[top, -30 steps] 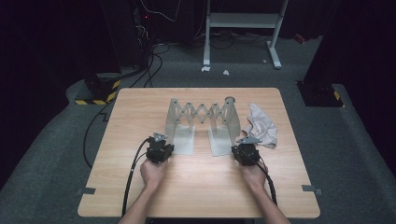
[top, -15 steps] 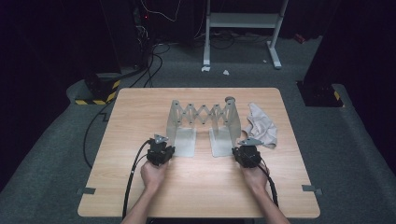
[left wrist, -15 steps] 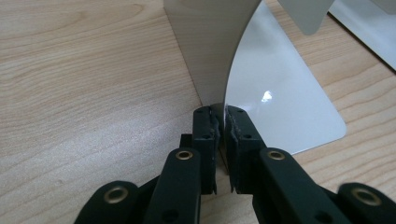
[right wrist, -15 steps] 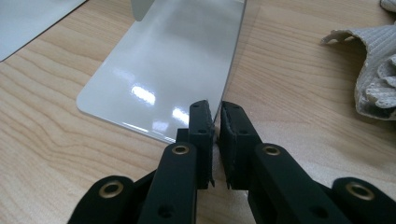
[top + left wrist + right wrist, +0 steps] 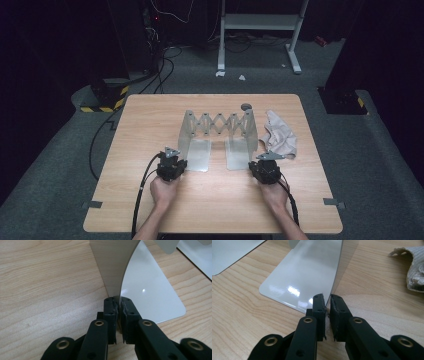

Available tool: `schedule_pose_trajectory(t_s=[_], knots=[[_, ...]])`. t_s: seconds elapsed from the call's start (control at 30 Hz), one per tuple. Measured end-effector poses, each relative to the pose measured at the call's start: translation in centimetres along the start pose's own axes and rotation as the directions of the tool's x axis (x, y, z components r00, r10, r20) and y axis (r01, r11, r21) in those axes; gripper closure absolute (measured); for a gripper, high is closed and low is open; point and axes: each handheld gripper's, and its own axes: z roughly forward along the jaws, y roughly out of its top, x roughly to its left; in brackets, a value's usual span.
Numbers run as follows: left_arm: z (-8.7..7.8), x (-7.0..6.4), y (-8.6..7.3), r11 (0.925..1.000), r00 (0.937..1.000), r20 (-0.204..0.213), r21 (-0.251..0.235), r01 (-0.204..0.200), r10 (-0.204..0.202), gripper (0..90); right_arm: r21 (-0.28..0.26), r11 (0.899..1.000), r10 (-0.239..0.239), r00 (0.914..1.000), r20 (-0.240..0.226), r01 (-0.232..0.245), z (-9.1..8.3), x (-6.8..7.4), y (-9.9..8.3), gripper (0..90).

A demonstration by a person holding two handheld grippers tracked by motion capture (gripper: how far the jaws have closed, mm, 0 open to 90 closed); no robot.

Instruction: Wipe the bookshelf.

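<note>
Nearest me, the person's two hands rest on the wooden table (image 5: 150, 120), each holding a gripper at the front of an expandable metal bookend rack (image 5: 218, 134). The left gripper (image 5: 118, 305) has its jaws pinched nearly together on the front edge of the left upright plate (image 5: 112, 262), right where that plate bends into its flat base (image 5: 150, 290). The right gripper (image 5: 327, 302) does the same on the right upright plate (image 5: 348, 255), jaws narrow with the thin edge caught between them, its glossy base (image 5: 304, 272) lying flat beside it.

From the high view the rack stands in the middle of the table, its two end plates joined at the back by a scissor lattice (image 5: 218, 123) that looks partly stretched. I judge the step in hand to be changing the rack's width by moving the ends. To do that well, both grips should stay low and firm on the plate edges, since thin sheet can slip out of the pads. The hands ought to travel evenly and in line with the lattice, keeping the bases sliding flat on the wood rather than tipping.

Farther right, a crumpled cloth (image 5: 279, 137) lies just beside the right plate; widening that way could snag it. A small dark round thing (image 5: 246, 106) sits behind the rack; I cannot tell what it is.
</note>
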Motion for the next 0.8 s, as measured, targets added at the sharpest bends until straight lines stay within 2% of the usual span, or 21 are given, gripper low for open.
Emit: schedule_pose_trajectory(t_s=[0.23,0.27,0.33,0.37,0.43,0.47,0.53,0.63,0.67,0.7,0.77,0.8], knots=[[0.0,0.0,-0.1,0.9999,0.9999,0.000,-0.003,-0.012,0.012,83.3,0.002,1.000,-0.005,1.0000,-0.006,0.005,-0.1,0.6,-0.2,81.7],[0.0,-0.2,-0.2,0.9992,0.9992,-0.017,-0.016,-0.037,0.037,82.5,-0.007,1.000,-0.003,0.9999,-0.012,0.003,-0.1,0.5,-0.3,80.8],[0.1,-0.3,-0.2,0.9988,0.9988,-0.028,-0.028,-0.041,0.040,80.1,-0.012,1.000,-0.008,0.9999,-0.015,0.008,-0.1,0.4,-0.3,79.9],[0.2,-0.3,-0.2,0.9987,0.9991,-0.020,-0.034,-0.037,0.036,69.4,-0.012,1.000,-0.020,0.9998,-0.009,0.020,-0.4,0.4,-0.3,72.8],[0.3,-0.4,-0.2,0.9983,0.9993,-0.011,-0.046,-0.037,0.036,61.2,-0.016,1.000,-0.027,0.9996,0.003,0.027,-1.0,0.1,-0.3,70.2],[0.3,-0.5,-0.2,0.9977,0.9987,-0.027,-0.052,-0.045,0.043,61.2,-0.016,1.000,-0.027,0.9996,0.003,0.027,-1.0,0.1,-0.3,70.2],[0.4,-0.6,-0.2,0.9969,0.9975,-0.049,-0.058,-0.053,0.050,52.7,-0.058,0.998,-0.004,0.9999,0.011,0.004,-2.2,-0.9,-0.3,66.1],[0.8,-0.6,0.0,0.9953,0.9942,-0.082,-0.061,-0.074,0.069,48.6,-0.074,0.997,0.022,0.9996,0.020,-0.020,-2.7,-1.7,-0.4,62.6],[0.8,-0.5,0.0,0.9951,0.9936,-0.087,-0.060,-0.078,0.073,46.7,-0.081,0.996,0.043,0.9982,0.042,-0.039,-2.9,-2.6,-0.3,58.2],[0.9,-0.4,0.0,0.9951,0.9930,-0.092,-0.059,-0.079,0.073,46.7,-0.081,0.996,0.043,0.9982,0.042,-0.039,-2.9,-2.6,-0.3,58.2],[1.0,-0.3,-0.1,0.9961,0.9938,-0.090,-0.055,-0.070,0.065,44.7,-0.107,0.993,0.049,0.9957,0.079,-0.040,-3.0,-3.7,-0.2,54.6],[1.0,-0.3,-0.1,0.9960,0.9936,-0.094,-0.057,-0.068,0.063,43.8,-0.113,0.991,0.077,0.9921,0.099,-0.066,-3.1,-4.8,0.2,50.2]])
